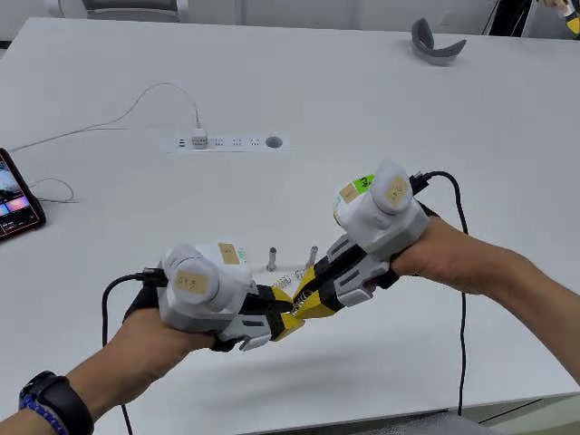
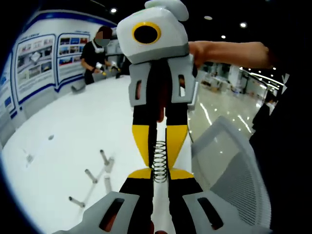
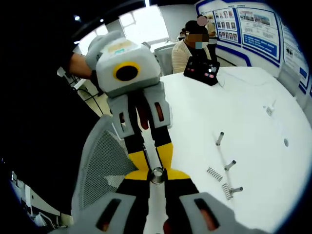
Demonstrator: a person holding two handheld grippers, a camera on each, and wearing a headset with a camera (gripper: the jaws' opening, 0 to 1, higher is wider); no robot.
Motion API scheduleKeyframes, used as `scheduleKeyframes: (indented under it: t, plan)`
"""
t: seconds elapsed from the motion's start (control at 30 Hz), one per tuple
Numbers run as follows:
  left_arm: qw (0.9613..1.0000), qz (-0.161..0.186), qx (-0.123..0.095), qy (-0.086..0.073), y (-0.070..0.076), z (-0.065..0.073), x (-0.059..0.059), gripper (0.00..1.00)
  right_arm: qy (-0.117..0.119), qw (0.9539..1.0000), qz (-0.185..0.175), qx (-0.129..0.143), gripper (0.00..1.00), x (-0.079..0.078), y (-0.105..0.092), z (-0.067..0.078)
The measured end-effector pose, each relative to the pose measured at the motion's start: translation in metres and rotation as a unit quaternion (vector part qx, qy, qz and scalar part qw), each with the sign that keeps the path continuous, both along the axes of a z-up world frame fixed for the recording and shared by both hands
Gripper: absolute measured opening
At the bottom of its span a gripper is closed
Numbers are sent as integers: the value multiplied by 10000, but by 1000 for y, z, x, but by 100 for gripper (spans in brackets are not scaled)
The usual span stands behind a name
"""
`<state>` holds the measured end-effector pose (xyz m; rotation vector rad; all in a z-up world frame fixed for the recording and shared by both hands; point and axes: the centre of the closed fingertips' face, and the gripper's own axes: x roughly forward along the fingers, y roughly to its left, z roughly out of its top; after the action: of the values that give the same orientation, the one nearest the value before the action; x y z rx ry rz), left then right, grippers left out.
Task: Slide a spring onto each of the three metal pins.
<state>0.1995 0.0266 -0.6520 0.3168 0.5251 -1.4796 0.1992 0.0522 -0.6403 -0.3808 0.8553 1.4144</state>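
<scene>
Left gripper [image 2: 161, 178]: clenched on a thin pin [image 3: 149, 152], tip to tip with the other.
Right gripper [image 3: 157, 176]: grasping the spring [image 2: 160, 161] above the table [image 1: 381, 109].
Spare pins [image 1: 272, 258]: upright on the table, just behind.

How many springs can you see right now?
3 springs: one held between the left gripper and right gripper, two lying on the table by the pins. The grippers may hide more.
</scene>
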Motion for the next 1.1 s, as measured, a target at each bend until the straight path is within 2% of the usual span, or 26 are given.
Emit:
scheduleKeyframes:
  t: [0.33, 0.5, 0.73, 0.87, 1.1]
  plan:
    - [9997, 183, -103, 99, 7, -7, 0, 11, -67, 10000, 9, -73, 12, 1, 4, -7]
    - [9991, 386, -115, 157, 18, -10, 2, 15, -65, 9999, -42, -77, 12, 2, 7, -10]
    - [9966, 787, -66, 224, 43, -19, 9, 22, -53, 9998, -197, 6, 12, 9, 9, -12]
    - [9935, 1099, -37, 289, 60, -25, 15, 25, -58, 9996, -275, -2, 12, 14, 9, -15]
    - [9872, 1561, 24, 314, 85, -32, 27, 30, -83, 9994, -311, -139, 12, 24, 6, -23]
